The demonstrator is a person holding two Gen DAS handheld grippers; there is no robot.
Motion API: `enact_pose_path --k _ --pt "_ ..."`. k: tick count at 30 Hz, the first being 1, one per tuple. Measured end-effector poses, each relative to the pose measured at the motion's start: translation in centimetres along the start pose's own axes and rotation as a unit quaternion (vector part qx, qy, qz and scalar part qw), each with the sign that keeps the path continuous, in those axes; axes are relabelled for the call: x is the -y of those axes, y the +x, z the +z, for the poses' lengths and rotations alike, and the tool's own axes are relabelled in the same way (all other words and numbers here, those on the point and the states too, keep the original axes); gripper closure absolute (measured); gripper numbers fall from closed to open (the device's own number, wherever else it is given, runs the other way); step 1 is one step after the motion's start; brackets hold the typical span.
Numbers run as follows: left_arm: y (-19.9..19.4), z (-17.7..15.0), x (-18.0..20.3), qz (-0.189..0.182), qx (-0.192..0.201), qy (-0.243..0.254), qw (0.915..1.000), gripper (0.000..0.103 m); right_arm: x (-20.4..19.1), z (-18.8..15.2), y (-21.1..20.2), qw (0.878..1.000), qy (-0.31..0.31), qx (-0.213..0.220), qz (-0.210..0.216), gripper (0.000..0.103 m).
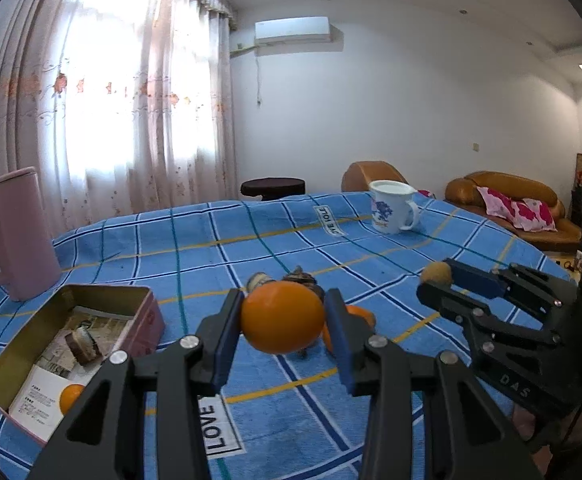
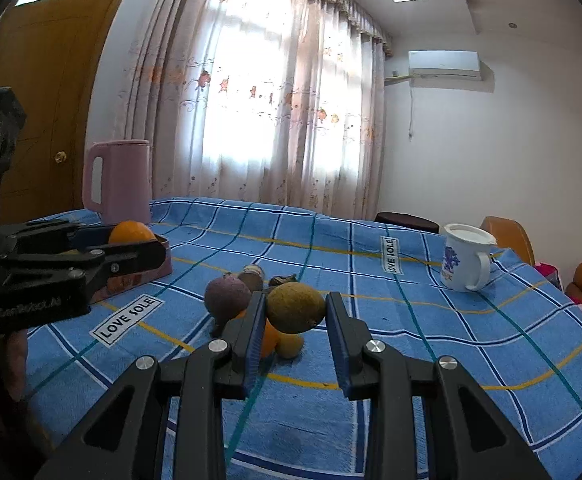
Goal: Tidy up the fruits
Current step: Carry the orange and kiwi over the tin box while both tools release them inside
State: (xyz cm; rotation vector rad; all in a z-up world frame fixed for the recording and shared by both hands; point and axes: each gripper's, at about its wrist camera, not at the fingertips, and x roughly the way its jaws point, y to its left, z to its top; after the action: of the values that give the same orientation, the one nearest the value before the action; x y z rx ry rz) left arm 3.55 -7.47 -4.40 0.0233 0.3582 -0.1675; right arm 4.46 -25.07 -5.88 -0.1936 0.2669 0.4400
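Note:
My left gripper (image 1: 282, 320) is shut on an orange (image 1: 282, 317) and holds it above the blue checked cloth (image 1: 211, 248). It also shows at the left of the right wrist view (image 2: 131, 240), near the pink tin box (image 2: 163, 264). My right gripper (image 2: 293, 312) is shut on a brown-green round fruit (image 2: 296, 307); it also shows in the left wrist view (image 1: 437, 280). A pile of fruit lies on the cloth: a purple fruit (image 2: 227, 298), another orange (image 1: 361, 314), a small yellow-brown fruit (image 2: 289, 344) and dark fruits (image 1: 301, 278).
The open pink tin box (image 1: 147, 320) at the left holds a booklet and a small object. A pink kettle (image 1: 9, 236) stands at the far left. A white mug (image 1: 393, 208) stands at the back right. Sofas and a dark stool stand beyond the table.

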Motion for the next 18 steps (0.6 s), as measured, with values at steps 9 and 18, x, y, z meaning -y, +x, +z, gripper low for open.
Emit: enact_pose_path --k 9,18 --pt "-0.6 0.1 -2.9 0.025 -0.005 -0.027 0.9993 0.060 -1.3 2.6 1.3 0.999 0.004 -0.001 0.038 0.071" --pt "-1.3 0.1 -7.2 0.055 -0.008 -0.064 0.9964 0.060 -5.3 6.3 3.7 0.996 -0.034 -0.004 0.084 0.071"
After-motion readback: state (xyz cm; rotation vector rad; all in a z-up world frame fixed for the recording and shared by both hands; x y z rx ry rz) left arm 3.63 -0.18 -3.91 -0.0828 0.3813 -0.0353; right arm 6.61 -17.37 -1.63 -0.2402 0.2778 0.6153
